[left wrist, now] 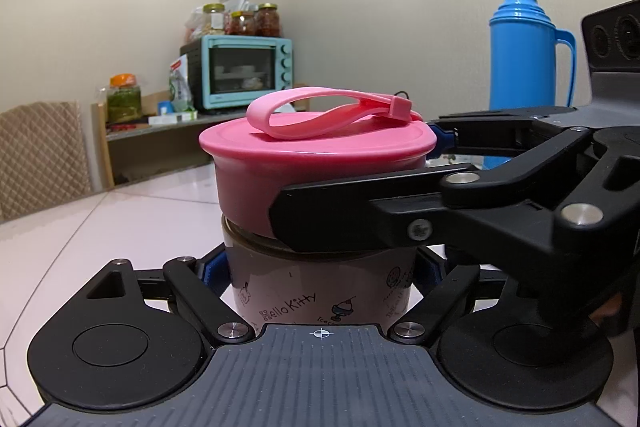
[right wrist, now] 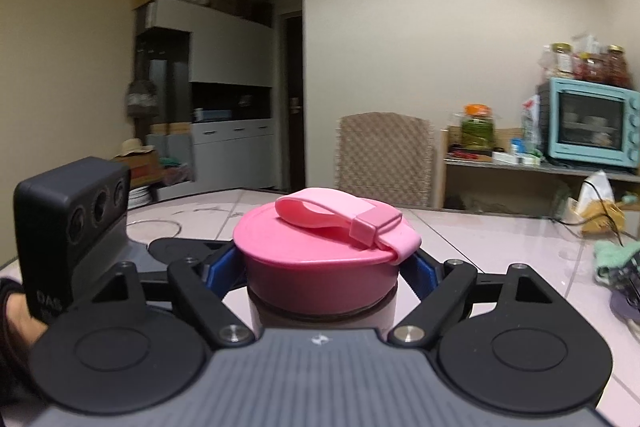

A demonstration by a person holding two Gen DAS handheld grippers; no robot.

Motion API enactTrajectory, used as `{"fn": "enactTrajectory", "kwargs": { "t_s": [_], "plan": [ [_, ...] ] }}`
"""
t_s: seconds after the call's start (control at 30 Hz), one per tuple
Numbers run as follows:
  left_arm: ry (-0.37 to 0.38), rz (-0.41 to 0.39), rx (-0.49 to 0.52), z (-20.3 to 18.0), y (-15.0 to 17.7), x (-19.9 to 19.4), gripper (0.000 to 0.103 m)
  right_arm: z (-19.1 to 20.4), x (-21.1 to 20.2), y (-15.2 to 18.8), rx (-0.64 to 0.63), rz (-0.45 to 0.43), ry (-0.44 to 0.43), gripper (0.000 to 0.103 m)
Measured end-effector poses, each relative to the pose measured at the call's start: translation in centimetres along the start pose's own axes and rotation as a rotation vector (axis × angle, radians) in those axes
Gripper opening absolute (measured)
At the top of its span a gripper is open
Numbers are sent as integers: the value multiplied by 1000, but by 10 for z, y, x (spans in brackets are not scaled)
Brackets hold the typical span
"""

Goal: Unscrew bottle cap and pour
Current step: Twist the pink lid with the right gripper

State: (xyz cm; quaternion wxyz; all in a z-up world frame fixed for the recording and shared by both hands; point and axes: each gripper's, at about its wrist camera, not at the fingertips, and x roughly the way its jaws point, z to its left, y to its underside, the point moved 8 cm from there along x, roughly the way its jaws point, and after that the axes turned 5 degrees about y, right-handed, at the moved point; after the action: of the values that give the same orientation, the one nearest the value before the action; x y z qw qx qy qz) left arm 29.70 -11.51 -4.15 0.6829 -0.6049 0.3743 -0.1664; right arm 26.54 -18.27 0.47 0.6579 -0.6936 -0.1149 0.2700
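Bottle between two pairs of fingers, cap on top

The bottle [left wrist: 320, 291] stands on the table [left wrist: 120, 211] between the left gripper's [left wrist: 320, 267] fingers, one at each side of its body. The cap [left wrist: 316, 163] sits on the bottle, above those fingers, its strap loop [left wrist: 332, 115] lying across its top. The right gripper [right wrist: 322, 267] comes in from the right, above the left one, its fingers at either side of the cap. Beyond the fingertips stands a chair [right wrist: 384, 159]; further back right, a shelf carries a toaster oven [left wrist: 244, 75] with jars [left wrist: 240, 21] on top. A thermos [left wrist: 528, 51] stands behind the right gripper's fingers.
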Motion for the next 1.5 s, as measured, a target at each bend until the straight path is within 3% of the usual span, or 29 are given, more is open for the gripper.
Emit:
{"fn": "enactTrajectory", "kwargs": {
  "t_s": [0.27,0.53,0.67,0.73,1.03,1.5],
  "plan": [
    [1,-1,2,0,0,0,90,-12,0,-2,-29,11,-178,85],
    [1,-1,2,0,0,0,90,-12,-3,-5,-50,12,-231,85],
    [1,-1,2,0,0,0,90,-10,-7,-6,-40,18,-208,87],
    [1,-1,1,0,0,0,90,-7,-11,-4,-54,33,-162,91],
    [0,-1,2,0,0,0,90,1,-20,1,-13,32,2,91],
    [1,-1,2,0,0,0,90,12,-12,2,61,11,109,91]
  ]
}}
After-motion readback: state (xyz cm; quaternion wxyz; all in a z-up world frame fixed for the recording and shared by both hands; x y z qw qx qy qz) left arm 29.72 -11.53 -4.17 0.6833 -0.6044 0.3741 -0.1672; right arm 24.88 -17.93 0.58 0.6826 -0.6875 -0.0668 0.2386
